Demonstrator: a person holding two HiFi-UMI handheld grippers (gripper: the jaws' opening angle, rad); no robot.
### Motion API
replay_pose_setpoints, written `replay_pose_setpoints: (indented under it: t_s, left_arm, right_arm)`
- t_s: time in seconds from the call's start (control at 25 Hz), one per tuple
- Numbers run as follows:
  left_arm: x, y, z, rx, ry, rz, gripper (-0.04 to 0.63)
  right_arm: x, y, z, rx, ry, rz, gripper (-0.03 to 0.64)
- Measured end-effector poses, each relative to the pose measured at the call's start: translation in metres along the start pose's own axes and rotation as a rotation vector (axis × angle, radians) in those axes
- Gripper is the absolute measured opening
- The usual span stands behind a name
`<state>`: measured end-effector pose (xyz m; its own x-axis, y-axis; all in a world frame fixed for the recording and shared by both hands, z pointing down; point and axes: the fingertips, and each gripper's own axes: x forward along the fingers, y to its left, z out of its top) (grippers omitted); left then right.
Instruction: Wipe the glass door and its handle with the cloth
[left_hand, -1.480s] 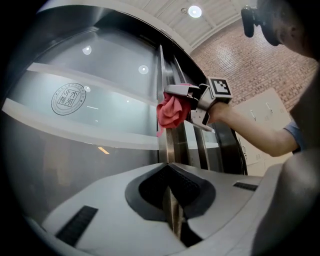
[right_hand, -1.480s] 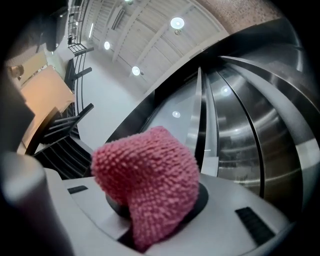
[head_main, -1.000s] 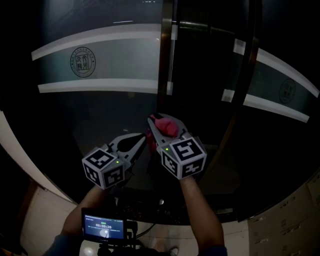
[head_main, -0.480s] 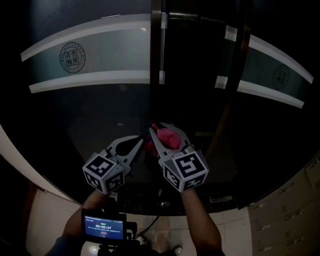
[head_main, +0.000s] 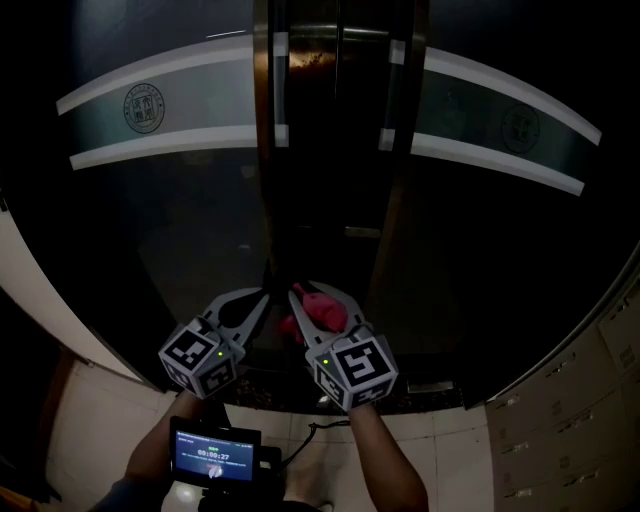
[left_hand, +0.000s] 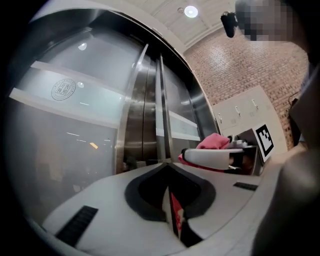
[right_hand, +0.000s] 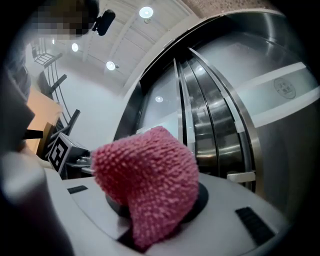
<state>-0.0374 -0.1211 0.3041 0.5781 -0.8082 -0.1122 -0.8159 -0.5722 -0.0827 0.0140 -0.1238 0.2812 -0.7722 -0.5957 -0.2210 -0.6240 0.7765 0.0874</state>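
Right gripper (head_main: 310, 303) was pinching the pink cloth (head_main: 326, 308), low in front of the glass door (head_main: 170, 230). Left gripper (head_main: 258, 298) sat just beside it, jaws pressed together.

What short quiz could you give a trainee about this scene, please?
1. True or false: the left tool holds the cloth.
2. In the head view, where do the left tool and the right tool appear relative to the handles? A above them; B below them; C level with them.
3. How many round seals show on the frosted band in the head view?
Key: 1 false, the right tool holds it; 2 B; 3 two.
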Motion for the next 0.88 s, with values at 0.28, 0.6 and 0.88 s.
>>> replay_pose_setpoints:
  t_s: [0.28,0.6,0.88]
  left_arm:
    - [-0.029,-0.075,-0.012,0.092,0.052,0.016,0.011]
    - [-0.051,-0.091,0.009,0.057,0.052,0.013,0.011]
    - [-0.054,-0.086,0.013,0.057,0.039,-0.022,0.011]
  right_arm:
    - [-0.067,0.025,0.003,0.052,-0.010,0.012,0.080]
    - [-0.081,0.044,0.012,0.065,-0.033,-0.003,0.080]
    - [-0.071,0.054,0.011,0.047,-0.035,-0.016,0.080]
